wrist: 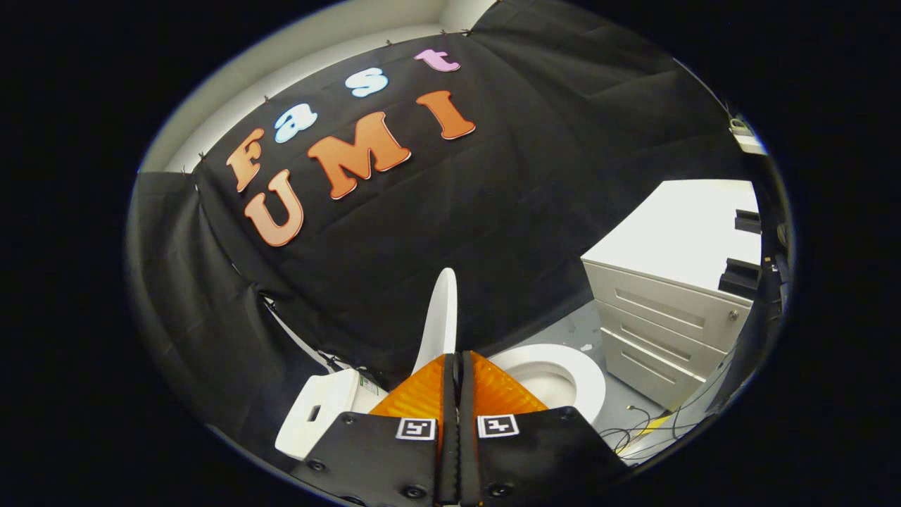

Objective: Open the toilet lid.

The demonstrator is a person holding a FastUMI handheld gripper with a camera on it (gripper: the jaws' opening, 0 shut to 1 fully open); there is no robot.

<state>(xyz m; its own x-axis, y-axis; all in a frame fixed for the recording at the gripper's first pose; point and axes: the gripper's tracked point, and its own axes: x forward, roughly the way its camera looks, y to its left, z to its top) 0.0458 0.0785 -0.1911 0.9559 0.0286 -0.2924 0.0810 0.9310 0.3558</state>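
The white toilet lid [439, 313] stands raised, nearly upright and edge-on, rising just beyond my fingertips. Its lower end disappears behind the left finger [415, 394]. To the right of the lid the white seat ring [588, 380] and the open bowl lie uncovered. The white tank [320, 412] sits to the left of the lid, below the black cloth wall. My gripper [456, 358] is shut, its two fingers pressed together with only a thin dark slit between them and nothing visible in it. Whether a finger touches the lid I cannot tell.
A white drawer cabinet [669, 327] stands on the grey floor right of the toilet. Loose cables [644, 433] lie on the floor in front of it. Black cloth wall hangs close behind the toilet.
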